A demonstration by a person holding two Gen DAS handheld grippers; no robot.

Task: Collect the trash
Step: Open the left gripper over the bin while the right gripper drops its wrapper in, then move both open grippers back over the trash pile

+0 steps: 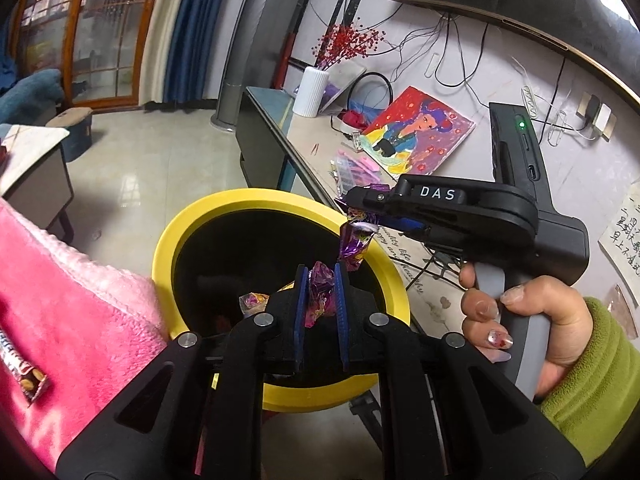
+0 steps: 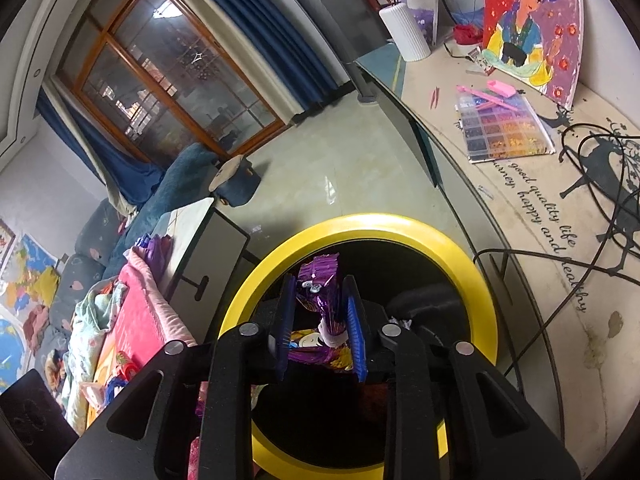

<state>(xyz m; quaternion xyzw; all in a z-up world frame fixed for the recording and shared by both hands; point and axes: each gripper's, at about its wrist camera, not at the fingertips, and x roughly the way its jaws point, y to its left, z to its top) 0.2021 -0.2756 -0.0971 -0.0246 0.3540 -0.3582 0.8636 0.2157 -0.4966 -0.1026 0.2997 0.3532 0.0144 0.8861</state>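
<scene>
A yellow-rimmed bin with a black inside stands on the floor; it also shows in the right wrist view. My left gripper is shut on a crumpled purple wrapper above the bin's opening. My right gripper is shut on a purple foil wrapper over the bin. In the left wrist view the right gripper hangs its wrapper over the far rim. More wrappers lie inside the bin.
A pink blanket with a snack bar wrapper lies left of the bin. A low cabinet top on the right carries a bead box, a painting, a white vase and cables.
</scene>
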